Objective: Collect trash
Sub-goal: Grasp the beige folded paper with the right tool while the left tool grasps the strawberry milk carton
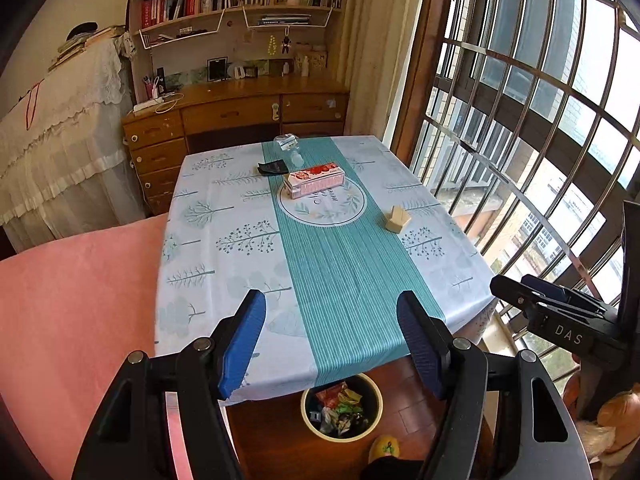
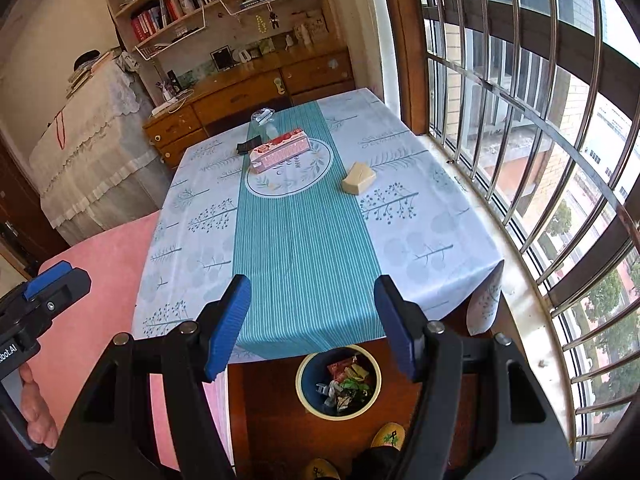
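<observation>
A table with a white and teal cloth [image 1: 340, 264] carries a tan crumpled carton [image 1: 397, 219], a pink tissue box [image 1: 314, 179], a dark wrapper [image 1: 273, 168] and a clear plastic bottle [image 1: 287, 143]. A round bin [image 1: 341, 407] with wrappers stands on the floor under the near edge. My left gripper [image 1: 331, 344] is open and empty above the near edge. My right gripper [image 2: 312, 326] is open and empty too, over the same edge. The carton [image 2: 359, 177], tissue box [image 2: 280, 149], wrapper [image 2: 247, 147], bottle [image 2: 262, 117] and bin [image 2: 338, 384] also show in the right wrist view.
A pink padded seat [image 1: 76, 312] lies left of the table. A barred window [image 1: 540, 128] runs along the right. A wooden desk with drawers and bookshelves [image 1: 236, 108] stands behind the table. Yellow slippers [image 2: 386, 436] show by the bin.
</observation>
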